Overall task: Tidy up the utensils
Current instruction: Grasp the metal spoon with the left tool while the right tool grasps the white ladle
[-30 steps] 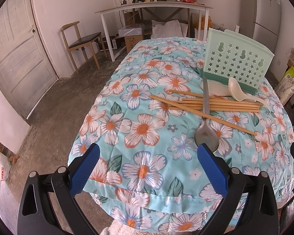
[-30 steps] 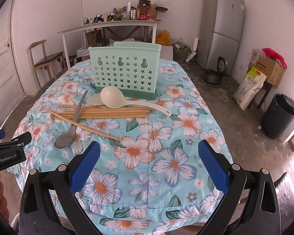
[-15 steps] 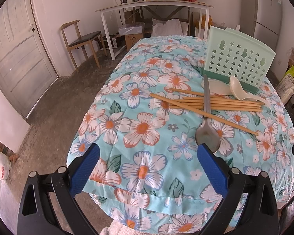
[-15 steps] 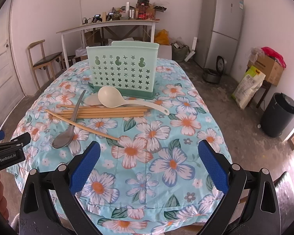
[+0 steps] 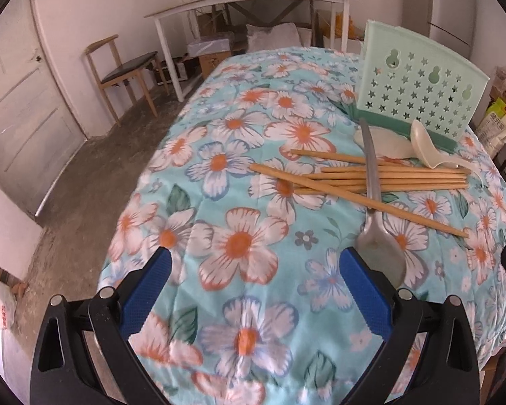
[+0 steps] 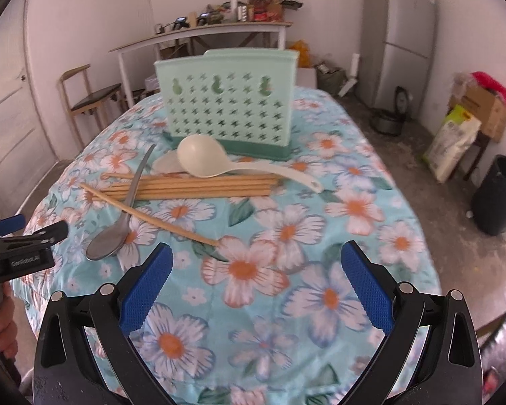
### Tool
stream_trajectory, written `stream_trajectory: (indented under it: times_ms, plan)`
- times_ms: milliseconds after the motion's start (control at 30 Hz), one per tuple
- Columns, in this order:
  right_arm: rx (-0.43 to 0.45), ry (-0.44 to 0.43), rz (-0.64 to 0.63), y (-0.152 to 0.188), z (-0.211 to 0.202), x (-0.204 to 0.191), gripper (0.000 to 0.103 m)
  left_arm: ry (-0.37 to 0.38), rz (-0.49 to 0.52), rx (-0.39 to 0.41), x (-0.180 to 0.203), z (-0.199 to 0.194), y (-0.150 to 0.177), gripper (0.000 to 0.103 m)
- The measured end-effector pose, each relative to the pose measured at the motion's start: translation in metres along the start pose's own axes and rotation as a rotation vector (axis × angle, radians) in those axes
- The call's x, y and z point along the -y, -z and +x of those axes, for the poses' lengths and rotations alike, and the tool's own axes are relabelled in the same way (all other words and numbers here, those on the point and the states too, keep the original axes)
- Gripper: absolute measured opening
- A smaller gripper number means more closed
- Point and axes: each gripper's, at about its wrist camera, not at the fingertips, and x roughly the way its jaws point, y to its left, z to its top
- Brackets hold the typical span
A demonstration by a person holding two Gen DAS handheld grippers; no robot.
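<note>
A lived-in room of a home — bare concrete floor [image 6: 404, 155], white walls, a panelled door [image 5: 20, 108]. There's a tall fridge [image 6: 399, 37] in the corner, a rice cooker [image 6: 389, 118] on the floor beside it, a wooden chair [image 5: 124, 71], a cluttered side table [image 5: 249, 0] — and a flowered tablecloth [image 5: 239, 236] over the dining table.

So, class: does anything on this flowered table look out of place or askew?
Yes. One chopstick lies diagonally, apart from the neat bundle of chopsticks. The metal spoon lies slanted across them, and the cream ladle rests on the bundle. All are outside the green holder. Nothing looks spilled or damaged.
</note>
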Motion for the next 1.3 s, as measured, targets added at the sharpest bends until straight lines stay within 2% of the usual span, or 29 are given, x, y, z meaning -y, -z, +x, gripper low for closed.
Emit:
stream_trajectory:
  times_ms: [100,200,267,367,433,533,600,733,833,1167,1233,1300]
  plan:
    - [-0.005,-0.026,-0.022,-0.003,0.014,-0.005,0.095,0.063,-0.010,0.008,-0.002,0.010,-0.003,0.097]
    - [-0.010,-0.065,-0.038,-0.005,0.025,-0.010,0.095,0.289,-0.025,0.038,-0.006,0.014,-0.003,0.097]
    - [-0.010,-0.082,-0.043,-0.004,0.029,-0.012,0.095,0.390,-0.050,0.048,-0.007,0.014,-0.001,0.097]
    - [-0.026,-0.100,-0.049,-0.006,0.038,-0.014,0.095,0.459,-0.041,0.003,-0.001,0.019,0.000,0.097]
    - [-0.034,-0.107,-0.045,-0.007,0.043,-0.012,0.095,0.472,-0.031,-0.023,0.003,0.022,0.001,0.097]
    - [-0.046,-0.124,-0.019,-0.009,0.049,-0.006,0.095,0.479,0.005,0.002,0.006,0.017,0.005,0.097]
    - [-0.061,-0.136,-0.002,-0.009,0.052,-0.003,0.095,0.495,0.012,-0.015,0.008,0.016,0.009,0.097]
    - [-0.073,-0.154,0.013,-0.008,0.054,0.001,0.095,0.537,-0.009,-0.047,0.008,0.014,0.015,0.078]
    - [-0.064,-0.161,0.014,-0.007,0.051,0.005,0.095,0.563,-0.042,-0.083,0.005,0.014,0.020,0.068]
    - [-0.053,-0.183,0.080,0.002,0.045,0.027,0.095,0.624,-0.173,-0.160,-0.002,0.027,0.018,0.044]
    - [-0.052,-0.186,0.095,0.003,0.044,0.032,0.095,0.664,-0.198,-0.190,0.001,0.031,0.018,0.037]
    - [-0.047,-0.187,0.104,0.003,0.042,0.037,0.095,0.669,-0.217,-0.192,0.002,0.034,0.018,0.036]
